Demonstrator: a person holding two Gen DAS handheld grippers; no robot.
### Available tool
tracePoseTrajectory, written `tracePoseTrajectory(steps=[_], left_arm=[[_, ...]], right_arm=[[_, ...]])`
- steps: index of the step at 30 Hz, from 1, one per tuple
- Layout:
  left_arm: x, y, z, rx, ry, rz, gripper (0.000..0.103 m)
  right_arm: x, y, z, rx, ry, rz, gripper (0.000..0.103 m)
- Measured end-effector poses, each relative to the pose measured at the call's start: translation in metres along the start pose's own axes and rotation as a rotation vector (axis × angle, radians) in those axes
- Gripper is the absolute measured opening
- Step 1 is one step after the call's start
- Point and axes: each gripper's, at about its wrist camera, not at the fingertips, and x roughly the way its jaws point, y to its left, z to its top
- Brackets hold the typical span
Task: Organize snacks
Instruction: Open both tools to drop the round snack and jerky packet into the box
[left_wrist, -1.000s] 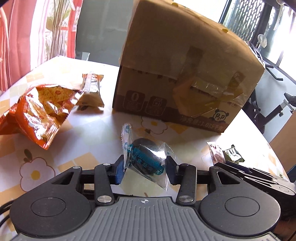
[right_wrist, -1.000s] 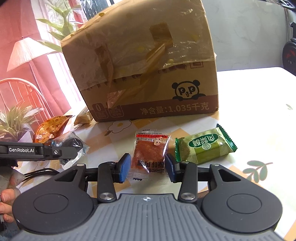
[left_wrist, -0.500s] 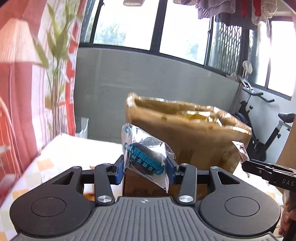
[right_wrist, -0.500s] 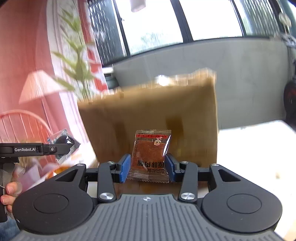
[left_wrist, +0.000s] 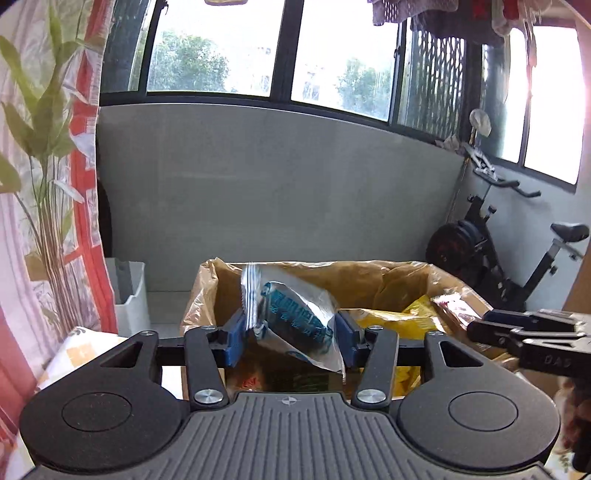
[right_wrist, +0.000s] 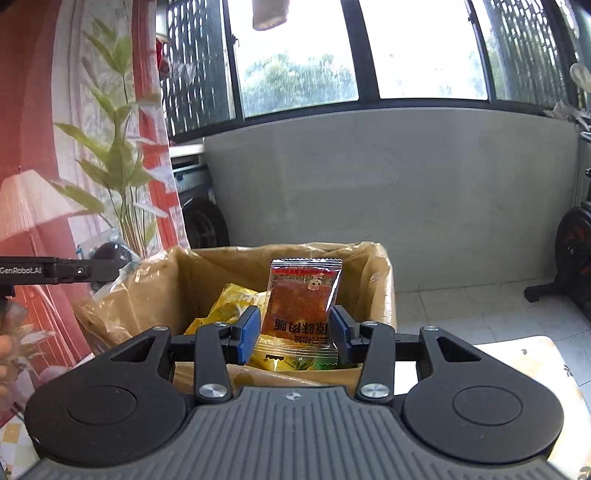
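My left gripper (left_wrist: 291, 334) is shut on a clear packet with a dark snack and blue label (left_wrist: 295, 317), held above the open cardboard box (left_wrist: 369, 275). My right gripper (right_wrist: 294, 332) is shut on a red dried-meat packet (right_wrist: 301, 299), held upright over the same box (right_wrist: 384, 288). Inside the box lie yellow snack bags (right_wrist: 225, 306), which also show in the left wrist view (left_wrist: 410, 317). The right gripper shows at the right of the left wrist view (left_wrist: 532, 330); the left gripper shows at the left of the right wrist view (right_wrist: 59, 270).
The box stands on a table with a flower-pattern cloth (right_wrist: 532, 354). A plant (right_wrist: 114, 155) and red curtain stand to the left. An exercise bike (left_wrist: 517, 251) is at the right. A white bin (left_wrist: 129, 295) is behind the table.
Both grippers rose from the table with their packets and now hover over the box's open top, whose inside has come into view.
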Motion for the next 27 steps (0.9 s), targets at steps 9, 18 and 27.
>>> tracePoseTrajectory(steps=[9,18,27], left_arm=[[0.002,0.018,-0.005,-0.017,0.008,-0.007,0.058],[-0.019,0.043,-0.018,-0.105,-0.031,-0.033,0.058],[-0.031,0.045,-0.021,-0.099,-0.051,-0.062,0.058]], right_arm=[[-0.001,0.011,0.01,-0.026,0.084,0.13,0.059],[0.051,0.013,0.027,0.086,0.343,0.107,0.053],[0.077,0.021,0.046,0.26,0.214,0.209,0.053]])
